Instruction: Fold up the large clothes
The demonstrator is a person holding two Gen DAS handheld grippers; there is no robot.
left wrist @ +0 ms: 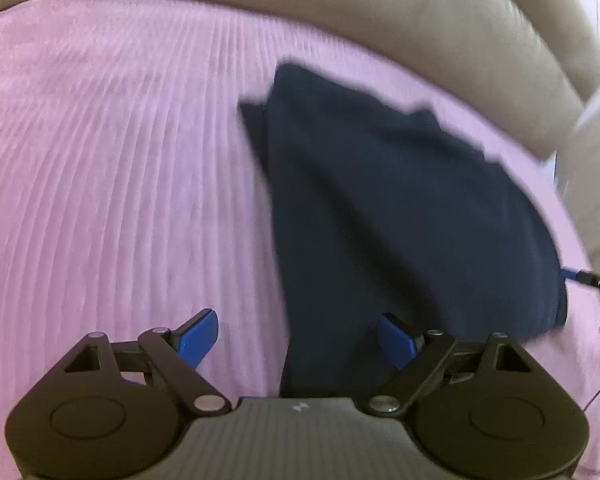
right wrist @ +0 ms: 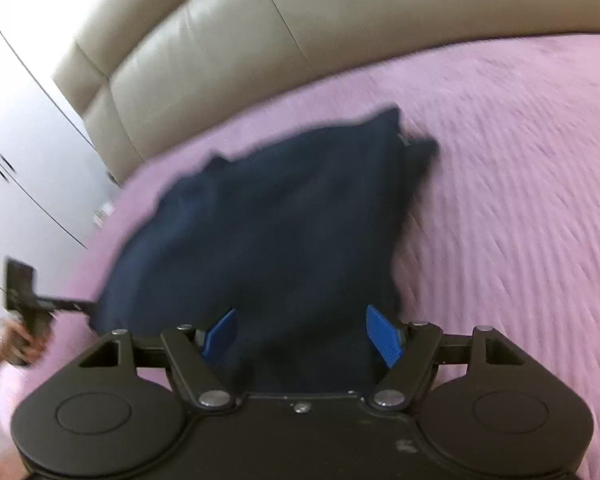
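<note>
two downward views, shared garment (left wrist: 400, 208)

Both views motion-blurred: garment (left wrist: 400, 208) edges smeared, folds unreadable, its near end hidden under each gripper body; left hand (right wrist: 16, 344) cut off at 9 o'clock in right view; right gripper (left wrist: 596, 280) clipped at 3 o'clock in left view, jaw state unreadable there.

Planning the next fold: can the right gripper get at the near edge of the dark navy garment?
Probably yes: the right gripper stands open right over the navy garment, with nothing lying between on the pink bedspread.
</note>
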